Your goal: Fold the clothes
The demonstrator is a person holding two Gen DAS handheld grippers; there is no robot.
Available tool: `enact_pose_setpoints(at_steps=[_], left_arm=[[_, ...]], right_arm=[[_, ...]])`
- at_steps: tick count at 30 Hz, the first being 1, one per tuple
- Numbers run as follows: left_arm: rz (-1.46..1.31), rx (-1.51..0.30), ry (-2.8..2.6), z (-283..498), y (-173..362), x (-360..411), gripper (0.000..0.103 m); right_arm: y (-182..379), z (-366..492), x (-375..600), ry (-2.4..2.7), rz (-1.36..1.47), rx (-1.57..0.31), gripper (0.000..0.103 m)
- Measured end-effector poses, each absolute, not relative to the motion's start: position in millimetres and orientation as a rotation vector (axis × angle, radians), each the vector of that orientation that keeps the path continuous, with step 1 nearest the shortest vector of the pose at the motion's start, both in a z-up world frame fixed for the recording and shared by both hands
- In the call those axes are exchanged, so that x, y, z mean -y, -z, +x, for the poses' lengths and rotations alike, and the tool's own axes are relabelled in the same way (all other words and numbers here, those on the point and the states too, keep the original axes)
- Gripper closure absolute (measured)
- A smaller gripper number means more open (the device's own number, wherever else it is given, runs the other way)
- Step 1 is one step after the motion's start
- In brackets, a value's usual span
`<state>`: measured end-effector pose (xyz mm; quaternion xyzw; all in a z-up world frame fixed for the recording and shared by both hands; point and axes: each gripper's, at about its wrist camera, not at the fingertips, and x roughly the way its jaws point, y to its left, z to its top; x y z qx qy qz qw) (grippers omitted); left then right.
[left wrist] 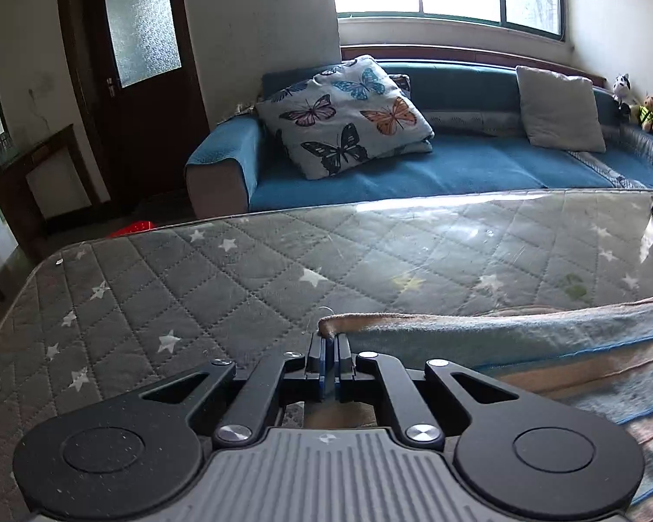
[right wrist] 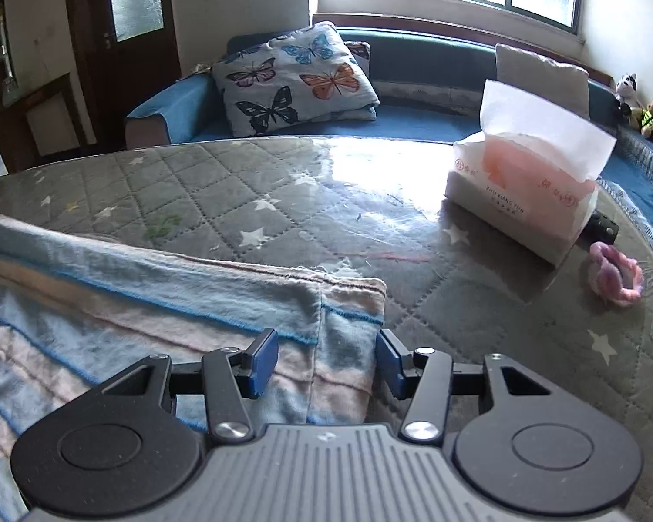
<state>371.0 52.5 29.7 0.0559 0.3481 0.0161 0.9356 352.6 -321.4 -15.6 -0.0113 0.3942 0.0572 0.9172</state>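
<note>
A blue and tan striped cloth [right wrist: 152, 296] lies on the grey quilted table [right wrist: 283, 200]; it also shows in the left wrist view [left wrist: 522, 339]. My left gripper [left wrist: 330, 343] is shut on the cloth's left corner, which pokes up between the blue pads. My right gripper [right wrist: 328, 361] is open, its jaws standing on either side of the cloth's right end just above it, holding nothing.
A tissue pack [right wrist: 526, 191] with a sheet sticking up stands at the right of the table, with a pink hair tie [right wrist: 616, 276] and a small black object [right wrist: 603, 226] near it. A blue sofa [left wrist: 435, 165] with a butterfly pillow [left wrist: 344, 117] lies beyond the table's far edge.
</note>
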Motion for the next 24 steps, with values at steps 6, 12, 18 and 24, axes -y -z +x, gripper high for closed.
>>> enact_pose_setpoints(at_steps=[6, 12, 18, 24], left_arm=[[0.106, -0.692, -0.047, 373.2, -29.3, -62.0, 0.099], [0.105, -0.656, -0.099, 381.6, -31.0, -67.6, 0.099], [0.135, -0.745, -0.155, 390.8, -8.7, -74.0, 0.094], [0.167, -0.747, -0.143, 363.6, -13.9, -71.1, 0.066]], right_arm=[[15.1, 368.1, 316.3, -0.137, -0.009, -0.795, 0.097], [5.5, 380.2, 303.2, -0.143, -0.017, -0.709, 0.097], [15.9, 391.2, 296.0, -0.147, -0.051, -0.765, 0.083], [0.3, 360.2, 287.3, -0.214, -0.123, -0.783, 0.052]])
